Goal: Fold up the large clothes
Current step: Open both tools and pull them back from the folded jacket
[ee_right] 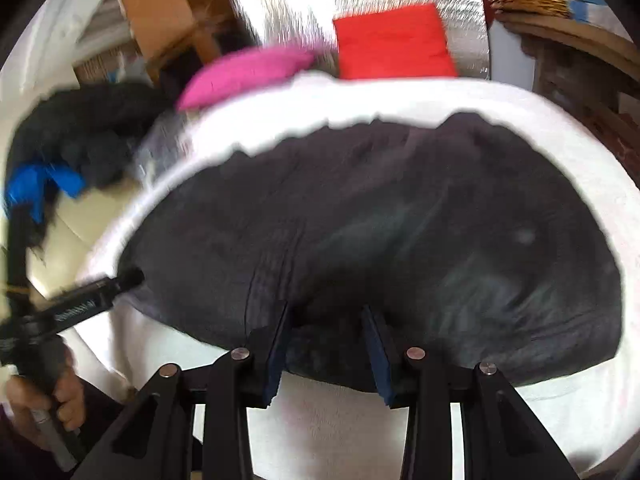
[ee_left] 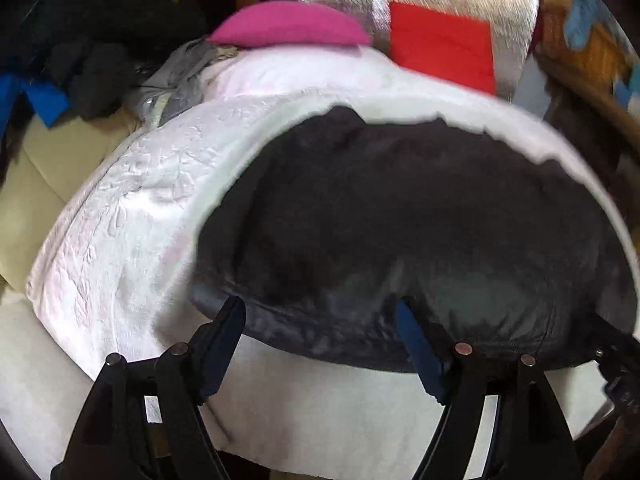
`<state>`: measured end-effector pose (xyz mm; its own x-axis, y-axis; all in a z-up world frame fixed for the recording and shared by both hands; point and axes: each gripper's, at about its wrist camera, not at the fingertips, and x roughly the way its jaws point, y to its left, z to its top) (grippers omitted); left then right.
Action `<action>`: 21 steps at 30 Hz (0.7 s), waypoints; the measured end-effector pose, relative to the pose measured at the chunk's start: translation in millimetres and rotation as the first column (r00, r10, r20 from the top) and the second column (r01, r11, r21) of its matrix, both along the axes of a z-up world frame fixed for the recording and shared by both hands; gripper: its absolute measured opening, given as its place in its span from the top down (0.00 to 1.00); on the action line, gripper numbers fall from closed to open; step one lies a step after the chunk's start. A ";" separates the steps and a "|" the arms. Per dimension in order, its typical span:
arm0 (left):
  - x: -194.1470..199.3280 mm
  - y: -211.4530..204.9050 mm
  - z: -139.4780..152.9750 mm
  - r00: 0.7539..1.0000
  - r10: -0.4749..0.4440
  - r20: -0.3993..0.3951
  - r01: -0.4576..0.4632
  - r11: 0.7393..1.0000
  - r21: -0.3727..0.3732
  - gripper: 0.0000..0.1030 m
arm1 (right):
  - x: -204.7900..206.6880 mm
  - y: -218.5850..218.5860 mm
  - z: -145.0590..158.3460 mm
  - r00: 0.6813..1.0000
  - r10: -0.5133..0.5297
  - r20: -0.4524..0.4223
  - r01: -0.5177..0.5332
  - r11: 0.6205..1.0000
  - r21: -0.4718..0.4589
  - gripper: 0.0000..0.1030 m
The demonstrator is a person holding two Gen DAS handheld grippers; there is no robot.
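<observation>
1. Dark garment (ee_left: pixel 400 216): spread nearly flat on the white bed cover (ee_left: pixel 120 216), its near hem toward both cameras.
2. Left tool (ee_left: pixel 320 312): jaws wide apart at the garment's near edge, one finger outside the left corner, the other over the cloth; nothing is gripped.
3. Right tool (ee_right: pixel 326 312): jaws partly closed over a small bunch of hem; blur hides whether the pads actually pinch it.
4. Handling, as judged: the cloth looks soft, limp and light, with a faint sheen suggesting it may slide on itself; it should sag and crease rather than hold shape.
5. Where to hold, as judged: the two near corners or the hem seam, where doubled fabric gives the firmest bite.
6. Background: pink cushion (ee_left: pixel 292 26), red cushion (ee_left: pixel 440 46), pile of dark clothes (ee_left: pixel 92 52), well apart from the garment.
</observation>
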<state>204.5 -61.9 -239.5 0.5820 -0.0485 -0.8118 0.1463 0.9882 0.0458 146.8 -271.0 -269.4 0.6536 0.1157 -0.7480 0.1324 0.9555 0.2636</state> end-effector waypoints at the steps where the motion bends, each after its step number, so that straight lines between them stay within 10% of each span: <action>1: -0.7 -6.4 -8.0 1.000 -0.006 -0.009 0.007 1.000 0.028 0.24 | 3.9 3.9 -7.3 1.000 -0.010 -0.025 0.009 1.000 -0.016 0.61; 7: -11.7 -18.3 -0.3 0.999 -0.010 0.035 0.007 0.996 0.092 0.24 | -9.7 -8.3 11.9 1.000 -0.026 -0.004 0.027 0.998 0.056 0.61; 11: -29.7 -21.1 33.0 0.992 -0.015 0.127 0.007 0.998 0.060 0.24 | -38.2 -11.8 53.3 0.995 -0.040 0.097 0.039 0.999 0.017 0.60; 14: -55.7 -21.8 68.7 0.978 -0.022 0.208 0.014 0.999 0.037 0.24 | -61.3 -12.7 83.6 0.985 -0.074 0.155 0.078 0.997 -0.021 0.39; 21: -114.8 -23.3 141.8 0.929 -0.020 0.368 0.016 1.000 0.016 0.15 | -113.7 -11.6 134.3 0.963 -0.150 0.226 0.169 0.984 -0.065 0.37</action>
<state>89.7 -85.2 -97.8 0.8394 -0.0533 -0.5409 0.1347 0.9845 0.1121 33.1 -282.6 -135.1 0.8075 -0.0598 -0.5868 0.2325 0.9466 0.2235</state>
